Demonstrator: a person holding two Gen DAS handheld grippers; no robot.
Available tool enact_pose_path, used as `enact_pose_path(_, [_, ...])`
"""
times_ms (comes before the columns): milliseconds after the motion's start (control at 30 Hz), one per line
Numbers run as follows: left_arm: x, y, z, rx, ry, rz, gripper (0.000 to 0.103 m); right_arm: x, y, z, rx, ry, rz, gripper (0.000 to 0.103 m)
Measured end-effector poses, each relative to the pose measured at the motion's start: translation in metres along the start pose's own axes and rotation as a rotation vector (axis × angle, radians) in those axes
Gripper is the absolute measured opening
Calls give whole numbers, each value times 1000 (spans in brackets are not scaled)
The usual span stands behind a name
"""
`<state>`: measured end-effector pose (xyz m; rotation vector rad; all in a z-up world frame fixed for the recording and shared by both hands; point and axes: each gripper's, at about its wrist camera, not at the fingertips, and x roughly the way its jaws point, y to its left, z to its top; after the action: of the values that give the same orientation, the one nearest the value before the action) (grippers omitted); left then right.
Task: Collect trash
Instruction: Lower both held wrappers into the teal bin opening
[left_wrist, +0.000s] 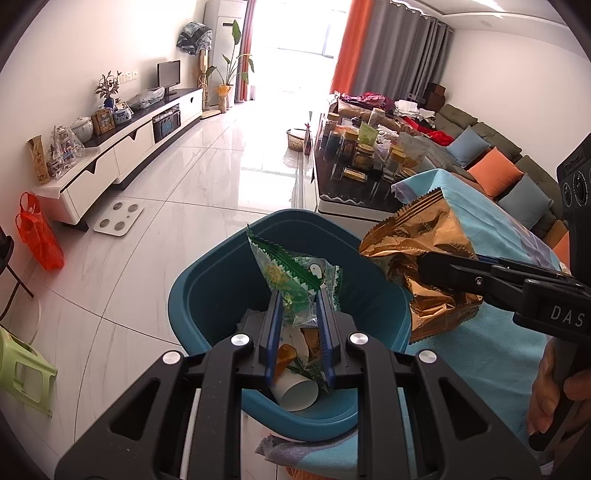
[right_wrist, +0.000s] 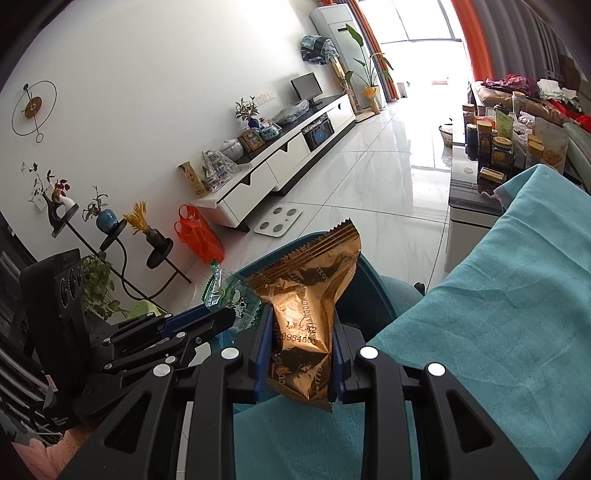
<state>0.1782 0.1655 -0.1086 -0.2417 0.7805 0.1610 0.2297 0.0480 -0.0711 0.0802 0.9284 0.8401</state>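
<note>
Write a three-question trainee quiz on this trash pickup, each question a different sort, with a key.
1. True or false: the left tongs grip a green wrapper above the blue bin.
2. What do the right tongs hold? A) paper cup B) gold foil wrapper C) orange bag
3. Fill in: the white thing lying in the bin is a paper ____.

Key: 1 true; 2 B; 3 cup.
</note>
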Motion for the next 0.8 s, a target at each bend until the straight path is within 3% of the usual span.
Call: enact_pose_path(800, [12,8,-2,-20,16,12,19,28,5,8,-24,65,-19,27])
